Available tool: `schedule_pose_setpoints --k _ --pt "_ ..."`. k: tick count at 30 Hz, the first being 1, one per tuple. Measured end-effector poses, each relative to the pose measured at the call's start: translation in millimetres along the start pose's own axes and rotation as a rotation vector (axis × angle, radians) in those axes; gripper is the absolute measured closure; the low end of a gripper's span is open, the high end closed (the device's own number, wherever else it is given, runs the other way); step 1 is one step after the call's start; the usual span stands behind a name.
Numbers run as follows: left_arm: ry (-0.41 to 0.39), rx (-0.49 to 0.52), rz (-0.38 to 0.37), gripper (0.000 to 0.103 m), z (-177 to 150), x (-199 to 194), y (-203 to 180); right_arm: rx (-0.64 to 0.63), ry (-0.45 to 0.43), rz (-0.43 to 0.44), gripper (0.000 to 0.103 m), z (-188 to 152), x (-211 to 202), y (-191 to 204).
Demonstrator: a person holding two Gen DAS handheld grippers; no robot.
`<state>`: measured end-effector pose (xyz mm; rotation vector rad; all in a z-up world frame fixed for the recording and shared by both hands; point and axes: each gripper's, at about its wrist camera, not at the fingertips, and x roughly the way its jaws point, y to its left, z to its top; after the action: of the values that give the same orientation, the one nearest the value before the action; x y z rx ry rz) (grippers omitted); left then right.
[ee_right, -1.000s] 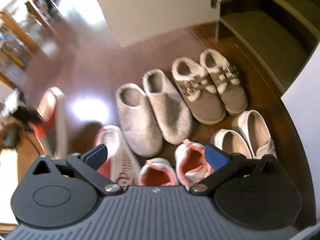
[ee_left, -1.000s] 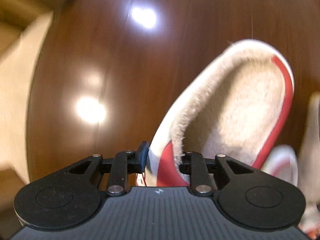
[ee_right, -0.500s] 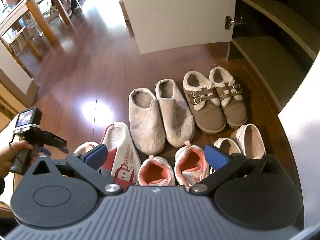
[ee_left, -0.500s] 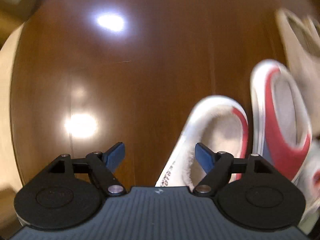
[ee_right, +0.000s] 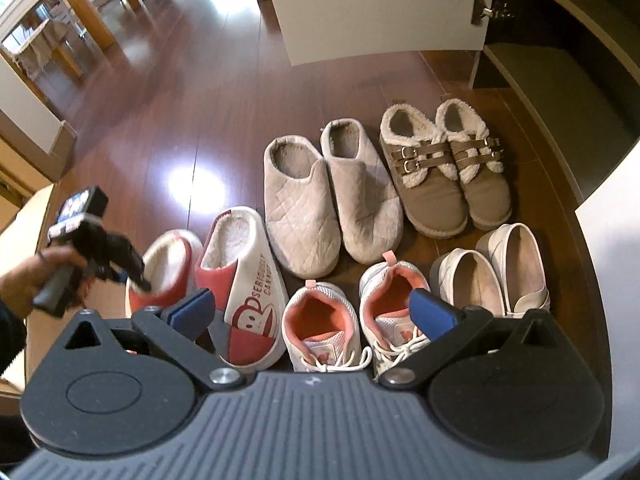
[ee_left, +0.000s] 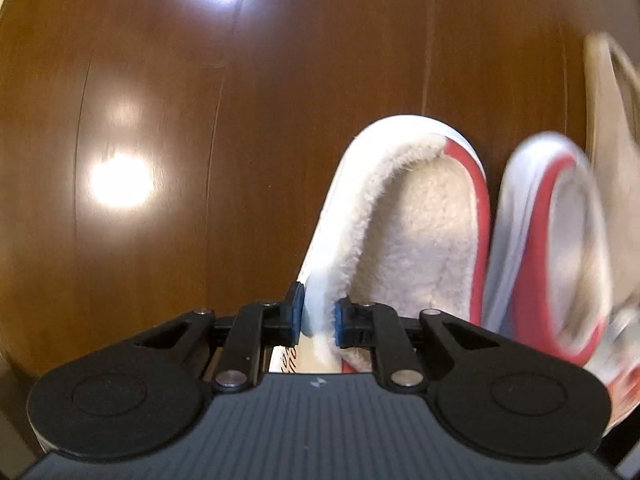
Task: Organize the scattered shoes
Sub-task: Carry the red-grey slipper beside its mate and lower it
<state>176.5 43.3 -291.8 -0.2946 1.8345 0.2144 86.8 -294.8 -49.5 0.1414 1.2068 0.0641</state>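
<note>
I have the left gripper (ee_left: 317,317) clamped on the side wall of the white-and-red fleece slipper (ee_left: 404,236) — one pad outside on the white edge, one inside against the lining, since that rim is the only thin, firm part to pinch. It sits at the left end of the near row, just beside its mate (ee_right: 244,280), the slipper with the cartoon print, toes toward me like the rest. I judge I took hold of it to square it against its partner so the pair reads as a pair. The right gripper (ee_right: 312,310) hangs above the pink-lined sneakers (ee_right: 348,320) with its jaws spread wide and nothing between them — kept clear so I can see the whole layout. Behind them the grey quilted slippers (ee_right: 328,200), the buckled brown shoes (ee_right: 444,172) and the cream slip-ons (ee_right: 496,264) already stand in pairs on the wooden floor (ee_right: 168,120)
</note>
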Motion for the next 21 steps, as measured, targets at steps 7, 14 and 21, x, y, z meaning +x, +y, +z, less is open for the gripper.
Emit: schedule_pose_setpoints --k 7,14,21 --pt "-0.024 0.081 -0.006 0.087 -13 -2 -12 -0.004 0.007 0.003 0.001 -1 1 2" --pt "-0.025 0.161 0.05 0.087 -27 0 -38 -0.015 0.006 0.006 0.001 -2 0 0" --pt "-0.004 0.252 0.101 0.087 -36 3 -53 -0.019 0.006 -0.006 0.001 -3 -2 0"
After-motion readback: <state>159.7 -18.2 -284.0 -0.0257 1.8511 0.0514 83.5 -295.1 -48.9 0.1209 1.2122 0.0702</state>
